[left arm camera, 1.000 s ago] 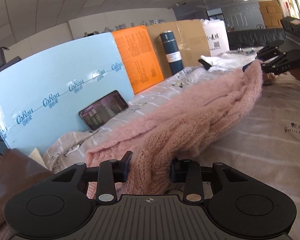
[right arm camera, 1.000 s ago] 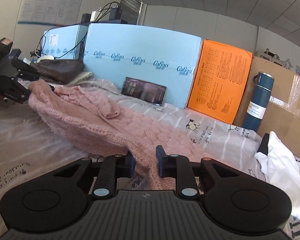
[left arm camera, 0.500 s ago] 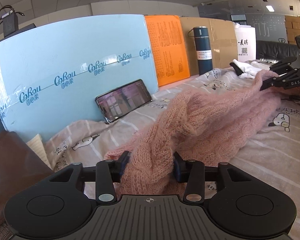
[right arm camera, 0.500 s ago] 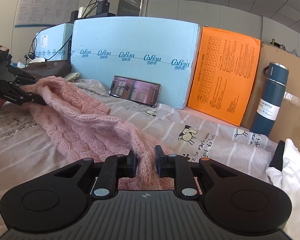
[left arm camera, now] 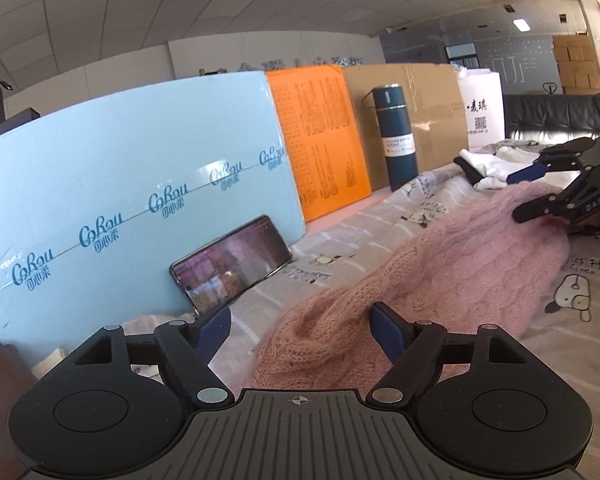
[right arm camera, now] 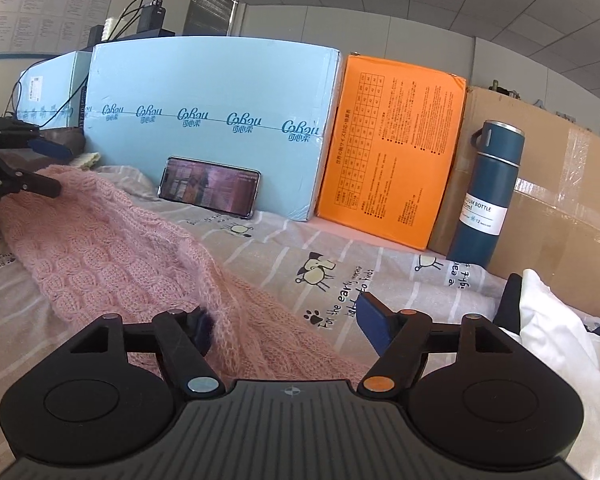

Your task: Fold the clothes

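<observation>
Left gripper [left arm camera: 300, 326] spread wide, gripping nothing, pads on either side of a bunched end of the pink knit sweater [left arm camera: 452, 268] without closing on it. Right gripper [right arm camera: 284, 320] likewise wide apart and empty-handed; its left pad half sunk in fuzzy knit, its right pad over bare printed bedsheet [right arm camera: 340, 268]. Sweater lying slack on the sheet as a long, loosely doubled band running between the two grippers, lumpy at the left-hand end, flatter toward the right. Beyond it, leaning against the light-blue box [right arm camera: 212, 120] at the back: a phone [right arm camera: 210, 186], screen lit. Farther along, an orange box [right arm camera: 388, 152], a dark blue vacuum bottle [right arm camera: 486, 192] standing upright before brown cardboard [left arm camera: 416, 116], and white clothing [right arm camera: 552, 328] heaped just beside the right gripper.

Judged risks from here: loose, open-stitched yarn snagging on a pad edge and dragging the fold askew when pulling away; the bunched left end slumping and leaving an uneven, thick fold unless smoothed; a careless sweep toward the back knocking over the phone or the bottle; the white heap getting caught up in the next grab on the right
</observation>
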The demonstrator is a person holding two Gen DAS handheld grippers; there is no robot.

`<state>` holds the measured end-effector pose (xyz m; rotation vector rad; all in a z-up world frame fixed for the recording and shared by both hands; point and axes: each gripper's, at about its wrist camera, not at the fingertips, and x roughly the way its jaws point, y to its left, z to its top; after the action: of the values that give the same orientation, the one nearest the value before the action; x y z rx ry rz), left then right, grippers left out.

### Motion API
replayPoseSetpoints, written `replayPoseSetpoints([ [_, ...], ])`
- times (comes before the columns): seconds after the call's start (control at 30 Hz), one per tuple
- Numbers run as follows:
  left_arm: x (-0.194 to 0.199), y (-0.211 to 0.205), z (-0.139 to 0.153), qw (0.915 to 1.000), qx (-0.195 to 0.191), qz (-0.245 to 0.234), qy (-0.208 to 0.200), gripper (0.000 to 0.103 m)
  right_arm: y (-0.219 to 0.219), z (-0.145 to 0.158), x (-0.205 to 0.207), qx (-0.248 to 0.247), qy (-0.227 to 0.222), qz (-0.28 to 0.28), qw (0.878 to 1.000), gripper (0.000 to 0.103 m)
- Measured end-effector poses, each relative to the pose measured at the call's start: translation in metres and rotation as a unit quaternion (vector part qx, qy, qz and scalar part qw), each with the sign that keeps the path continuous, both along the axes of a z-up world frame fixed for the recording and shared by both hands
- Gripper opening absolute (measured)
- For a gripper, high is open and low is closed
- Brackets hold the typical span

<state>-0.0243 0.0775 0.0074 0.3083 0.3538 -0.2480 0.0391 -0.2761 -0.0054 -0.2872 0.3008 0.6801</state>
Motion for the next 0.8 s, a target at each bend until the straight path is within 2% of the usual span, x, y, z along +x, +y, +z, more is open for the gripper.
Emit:
replayPoseSetpoints([
  [0.13, 0.013, 0.016, -0.005, 0.9993, -0.021, 0.024, 0.017, 0.079, -0.007, 0.000, -0.008, -0.025, 0.008, 0.011, 1.000, 0.068],
  [0.3, 0.022, 0.022, -0.015, 0.9975, -0.031, 0.049, 0.040, 0.079, -0.028, 0.000, -0.026, -0.070, 0.012, -0.022, 0.997, 0.068],
  [0.43, 0.020, 0.020, -0.015, 0.9976, -0.030, 0.051, 0.036, 0.079, -0.052, -0.004, -0.049, -0.089, 0.030, -0.063, 0.994, 0.066],
  [0.6, 0.005, 0.023, -0.008, 0.9968, -0.056, 0.052, 0.025, 0.079, -0.073, -0.017, -0.067, -0.092, 0.050, -0.106, 0.989, 0.065],
  [0.67, -0.002, 0.024, -0.005, 0.9957, -0.074, 0.050, 0.024, 0.079, -0.078, -0.020, -0.069, -0.079, 0.056, -0.109, 0.989, 0.060],
  [0.73, -0.008, 0.021, -0.003, 0.9958, -0.075, 0.050, 0.018, 0.079, -0.082, -0.020, -0.067, -0.063, 0.059, -0.110, 0.990, 0.040],
  [0.8, -0.011, 0.013, -0.001, 0.9970, -0.059, 0.048, 0.011, 0.079, -0.087, -0.016, -0.062, -0.038, 0.058, -0.107, 0.992, 0.029],
])
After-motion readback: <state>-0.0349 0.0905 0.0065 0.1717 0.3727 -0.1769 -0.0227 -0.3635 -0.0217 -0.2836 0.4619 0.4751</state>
